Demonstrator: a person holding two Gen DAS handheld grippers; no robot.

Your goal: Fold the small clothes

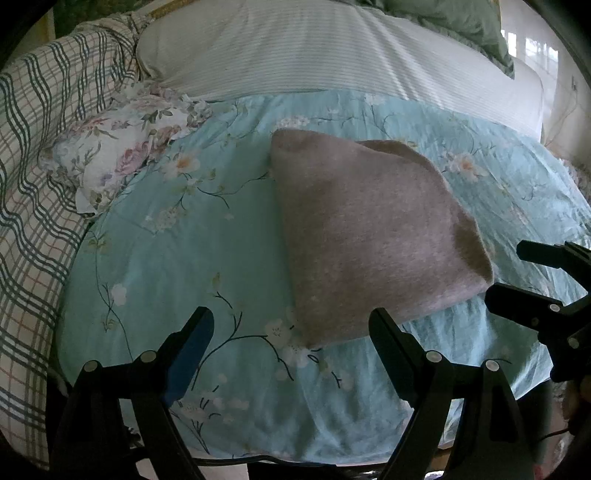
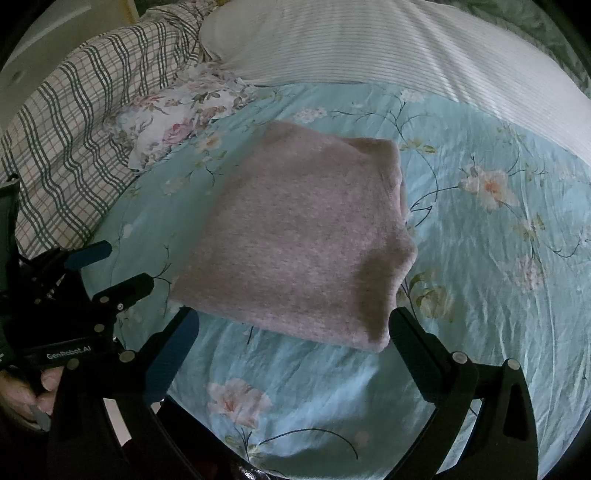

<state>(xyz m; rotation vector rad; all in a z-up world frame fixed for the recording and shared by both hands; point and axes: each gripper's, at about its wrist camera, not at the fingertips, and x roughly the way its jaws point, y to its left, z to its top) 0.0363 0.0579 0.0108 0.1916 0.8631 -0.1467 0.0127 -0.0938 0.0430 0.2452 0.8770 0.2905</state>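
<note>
A folded pinkish-grey knit garment [image 1: 369, 229] lies flat on the light-blue floral bedsheet [image 1: 166, 258]; it also shows in the right wrist view [image 2: 295, 236]. My left gripper [image 1: 291, 325] is open and empty, just short of the garment's near left corner. My right gripper [image 2: 291, 325] is open and empty, its jaws wide on either side of the garment's near edge without gripping it. The right gripper also shows at the right of the left wrist view [image 1: 517, 273], and the left gripper at the left of the right wrist view [image 2: 118, 266].
A small floral-print cloth [image 1: 122, 147] lies crumpled at the sheet's far left. A plaid blanket [image 1: 40, 155] is piled along the left side. A white striped pillow [image 1: 332, 48] lies across the back. A green cushion [image 1: 461, 22] sits at the far right.
</note>
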